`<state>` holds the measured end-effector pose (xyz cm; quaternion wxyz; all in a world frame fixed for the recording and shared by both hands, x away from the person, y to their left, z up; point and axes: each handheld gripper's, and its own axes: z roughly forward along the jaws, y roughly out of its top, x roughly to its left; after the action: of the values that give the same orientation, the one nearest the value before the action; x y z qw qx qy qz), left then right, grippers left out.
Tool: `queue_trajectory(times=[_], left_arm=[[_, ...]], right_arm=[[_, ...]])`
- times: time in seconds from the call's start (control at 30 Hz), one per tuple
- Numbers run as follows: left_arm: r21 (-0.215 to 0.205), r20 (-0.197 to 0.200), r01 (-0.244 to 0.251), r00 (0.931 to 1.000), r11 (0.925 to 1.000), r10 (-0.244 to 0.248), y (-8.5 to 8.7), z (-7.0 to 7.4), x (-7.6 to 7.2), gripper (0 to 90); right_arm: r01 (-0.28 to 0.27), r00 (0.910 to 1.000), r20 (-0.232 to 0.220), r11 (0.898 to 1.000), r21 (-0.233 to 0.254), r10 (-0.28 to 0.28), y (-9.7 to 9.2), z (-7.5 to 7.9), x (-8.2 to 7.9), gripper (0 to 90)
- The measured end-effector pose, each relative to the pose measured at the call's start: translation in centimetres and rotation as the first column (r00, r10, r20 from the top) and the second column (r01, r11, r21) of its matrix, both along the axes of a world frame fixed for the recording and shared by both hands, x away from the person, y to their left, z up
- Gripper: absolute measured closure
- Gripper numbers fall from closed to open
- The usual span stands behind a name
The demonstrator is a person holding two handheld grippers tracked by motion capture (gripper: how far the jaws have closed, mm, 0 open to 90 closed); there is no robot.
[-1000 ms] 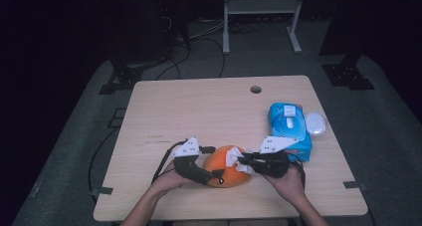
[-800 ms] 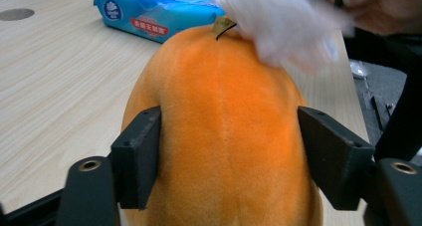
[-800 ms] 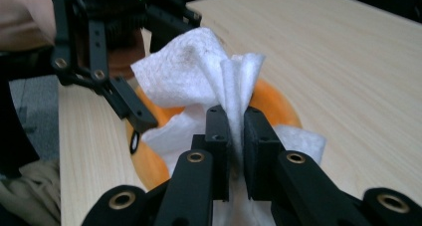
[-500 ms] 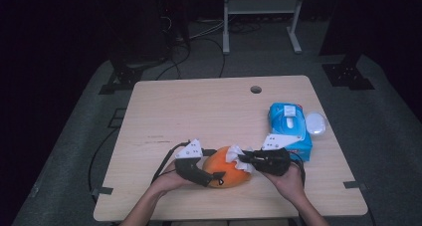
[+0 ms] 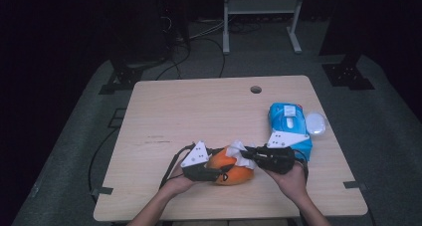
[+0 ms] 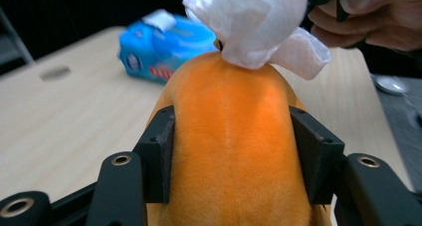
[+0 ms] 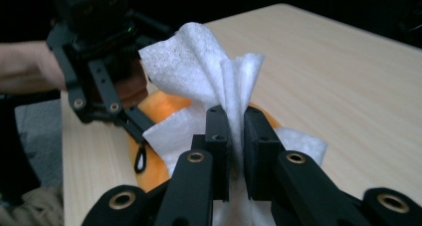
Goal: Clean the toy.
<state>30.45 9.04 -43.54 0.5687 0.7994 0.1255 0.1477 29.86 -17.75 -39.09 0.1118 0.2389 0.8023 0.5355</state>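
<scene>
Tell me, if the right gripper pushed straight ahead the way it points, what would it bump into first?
Probably the orange plush toy: the right gripper, clamping a white tissue, points across it toward the left gripper beyond. Depth is hard to judge.

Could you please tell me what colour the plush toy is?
Orange; the plush toy shows best in the left gripper view.

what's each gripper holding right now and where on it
The left gripper clamps the orange plush toy across its sides; its jaws have just been closing. The right gripper pinches the white tissue at a gathered fold.
</scene>
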Motion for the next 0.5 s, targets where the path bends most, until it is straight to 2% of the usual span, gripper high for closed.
queue_trajectory(times=[0.03,0.07,0.1,0.13,0.17,0.2,0.23,0.33,0.4,0.5], left_arm=[[0.007,0.007,-0.004,1.0,1.0,0.004,-0.1,-0.2,0.0,40.8],[0.028,-0.016,0.011,0.9998,0.9995,-0.011,-0.3,-0.8,0.2,39.2],[0.017,-0.035,0.017,0.9992,0.9997,-0.016,-0.2,-0.8,0.3,38.3],[0.017,-0.035,0.017,0.9992,0.9997,-0.016,-0.2,-0.8,0.3,37.3],[0.031,-0.064,0.023,0.9977,0.9993,-0.021,-0.1,-0.8,0.4,36.4],[0.031,-0.064,0.023,0.9977,0.9993,-0.021,-0.1,-0.8,0.4,36.2],[0.031,-0.069,0.023,0.9974,0.9993,-0.021,0.0,-0.8,0.4,36.2],[0.039,-0.087,0.025,0.996,0.9989,-0.021,0.5,-0.9,0.5,35.9],[0.039,-0.103,0.023,0.9945,0.999,-0.019,0.9,-1.0,0.6,34.9],[0.048,-0.115,0.012,0.9933,0.9988,-0.006,0.9,-1.1,0.7,33.7]], right_arm=[[0.007,0.9999,-0.007,1.0,0.002,-0.007,-0.3,0.0,0.1,81.7],[0.012,0.9999,-0.011,1.0,-0.009,-0.012,-0.4,-0.3,0.3,81.7],[0.016,0.9997,-0.018,1.0,-0.024,-0.016,-0.4,-0.7,0.5,81.7],[0.016,0.9997,-0.018,1.0,-0.024,-0.016,-0.4,-0.7,0.5,81.7],[0.019,0.9987,-0.046,0.999,-0.032,-0.021,-0.8,-1.5,1.0,81.8],[0.019,0.9987,-0.046,0.999,-0.032,-0.021,-0.8,-1.5,1.0,81.8],[0.019,0.9976,-0.067,1.0,-0.017,-0.02,-1.1,-1.7,1.3,81.8],[0.044,0.9977,-0.05,0.998,-0.043,-0.046,-1.6,-1.5,1.4,81.8],[0.063,0.9961,-0.06,0.997,-0.039,-0.065,-2.1,-1.6,1.3,81.8],[0.057,0.997,-0.052,0.998,-0.029,-0.058,-1.6,-1.4,0.8,81.7]])
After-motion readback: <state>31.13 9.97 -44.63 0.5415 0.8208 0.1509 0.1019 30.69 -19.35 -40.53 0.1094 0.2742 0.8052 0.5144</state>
